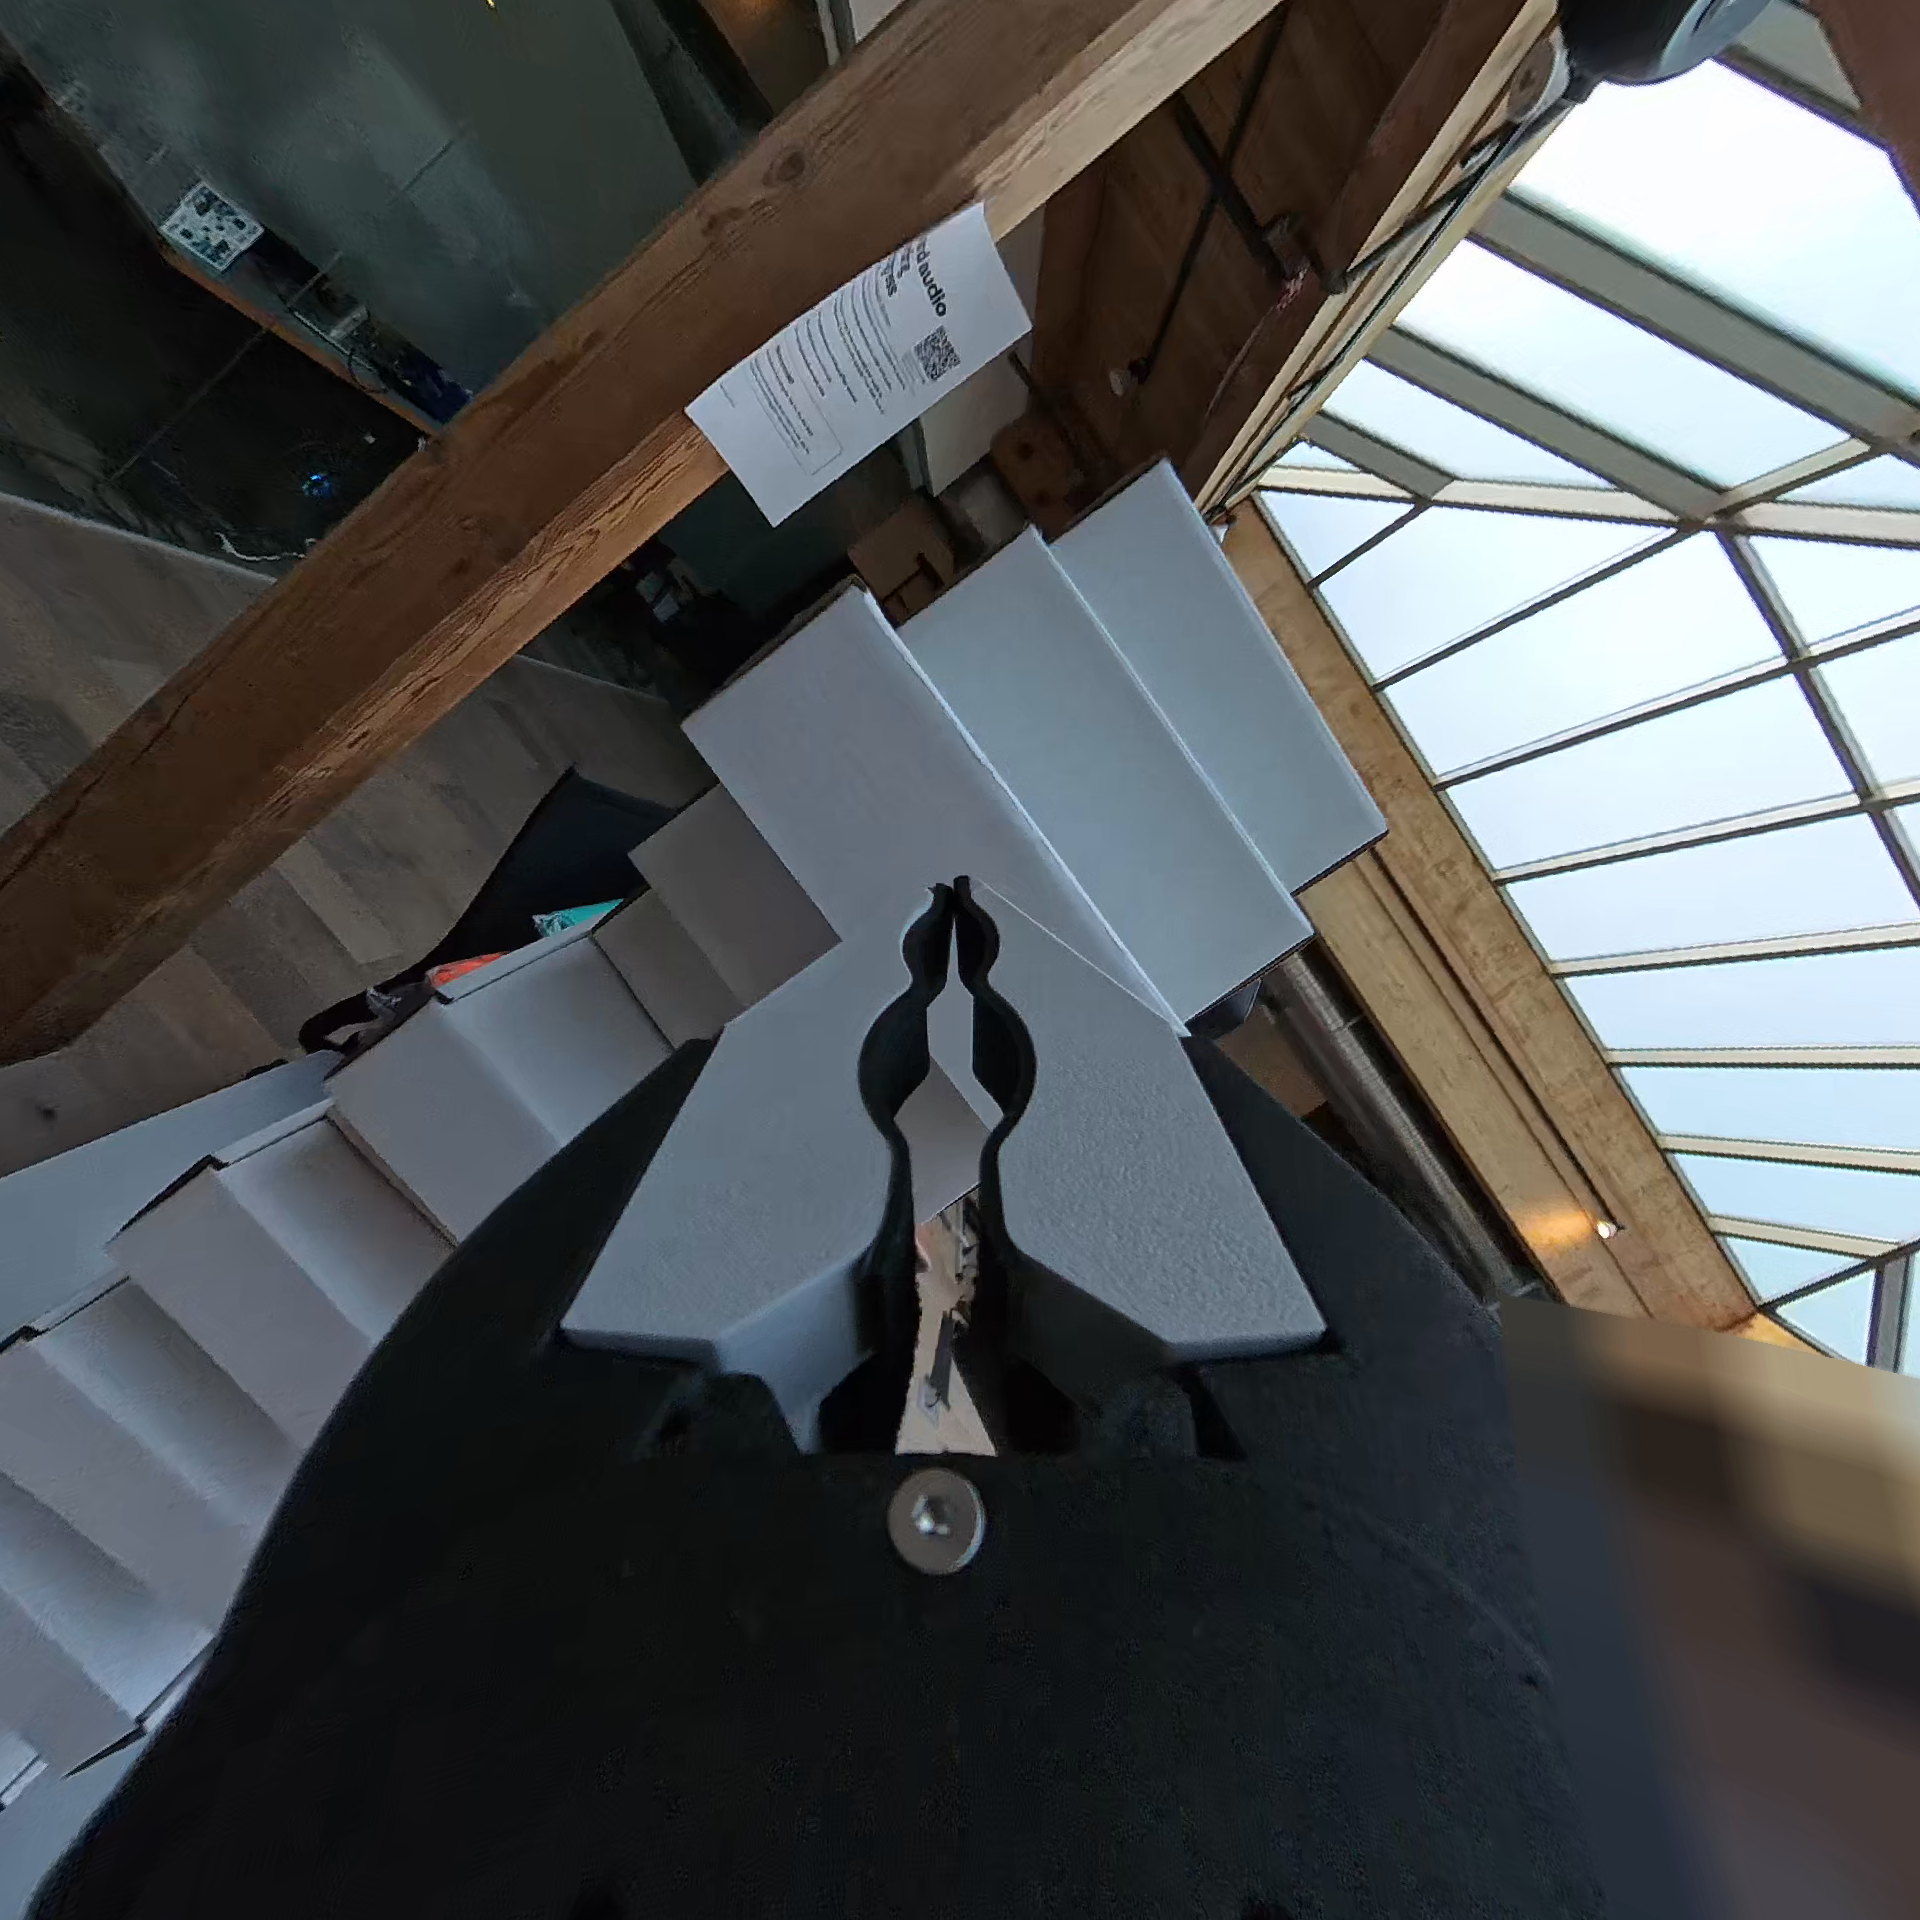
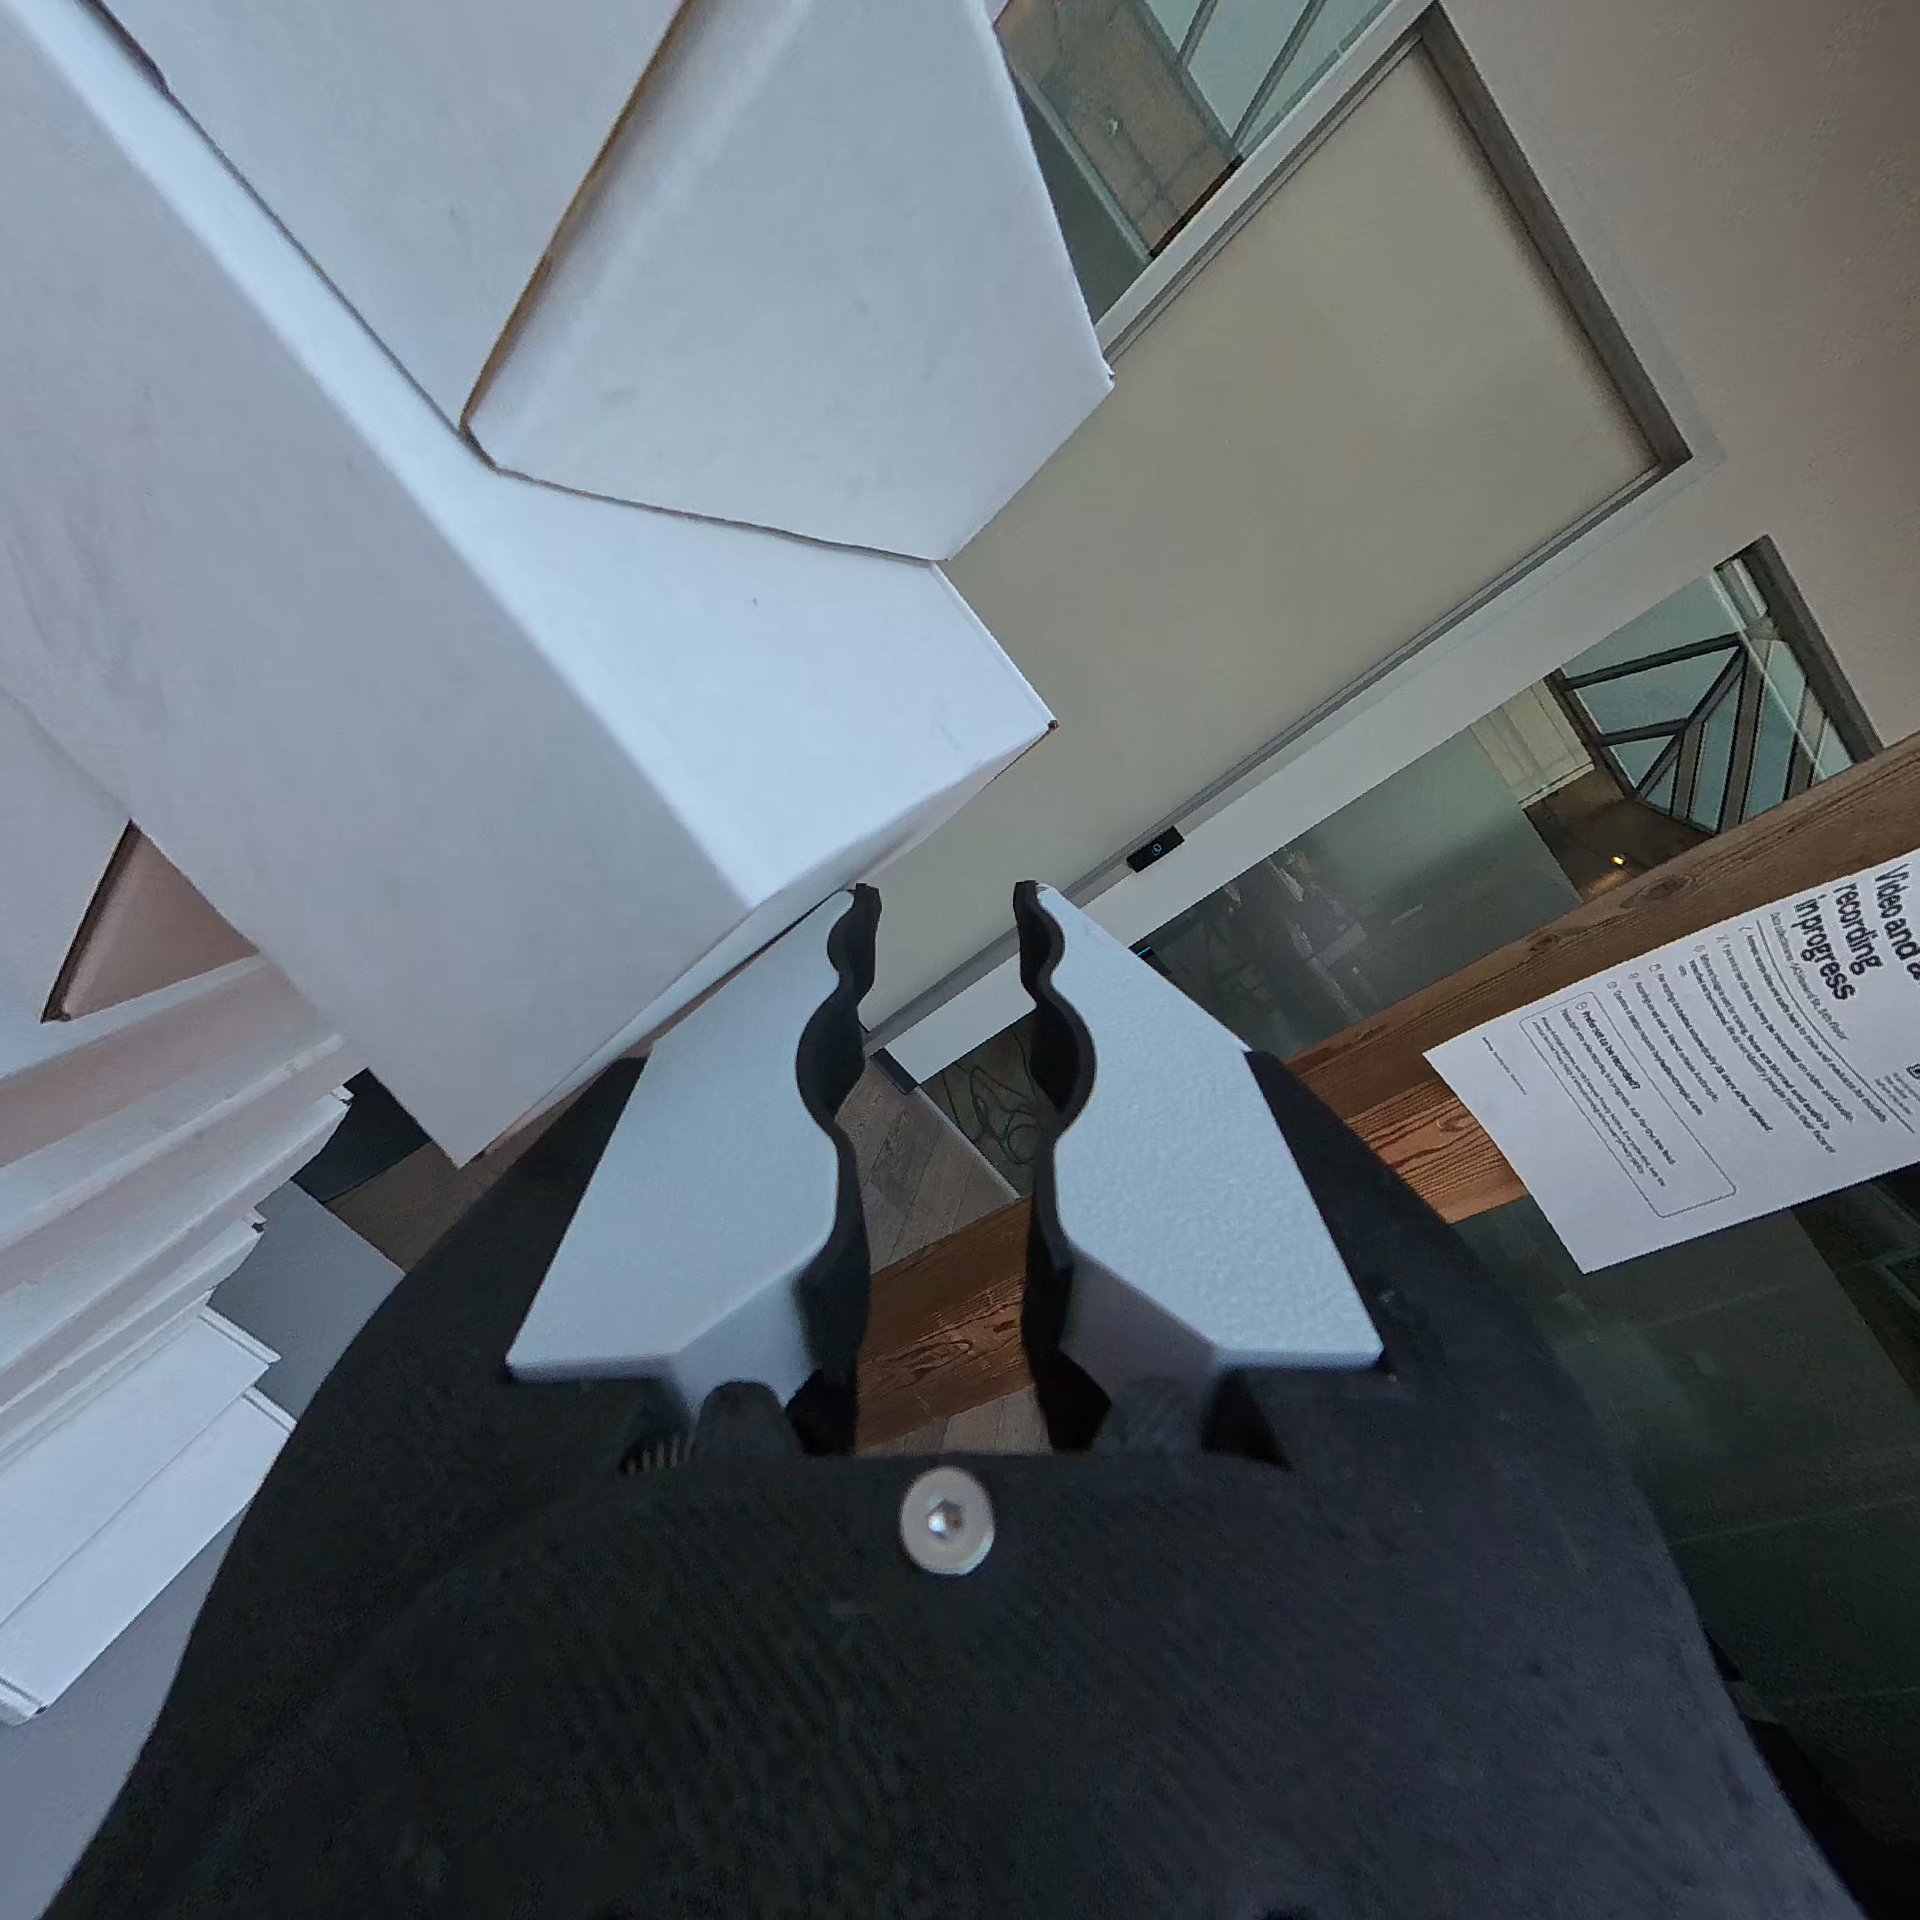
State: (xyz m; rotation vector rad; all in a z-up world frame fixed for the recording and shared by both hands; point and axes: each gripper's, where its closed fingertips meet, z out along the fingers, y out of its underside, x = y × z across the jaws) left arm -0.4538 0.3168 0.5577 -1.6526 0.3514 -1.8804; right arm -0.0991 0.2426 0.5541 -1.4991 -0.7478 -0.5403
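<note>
In the left wrist view my left gripper (image 1: 954, 896) is shut, its black pads meeting at the tips with nothing visible between them. It points up at a stack of white cardboard boxes (image 1: 852, 748) just behind the tips. In the right wrist view my right gripper (image 2: 945, 899) is open with nothing between its fingers. A large white cardboard box (image 2: 520, 675) hangs close over it, its lower corner right by the left fingertip (image 2: 857, 914). I cannot tell whether they touch. A second white box (image 2: 831, 312) sits above the first.
More white boxes (image 1: 488, 1070) are piled at the lower left. A thick wooden beam (image 1: 416, 540) with a printed white sheet (image 1: 862, 364) crosses overhead; both show in the right wrist view too, the beam (image 2: 1403, 1091) and the sheet (image 2: 1714, 1081). A glass roof (image 1: 1662, 623) lies to the right.
</note>
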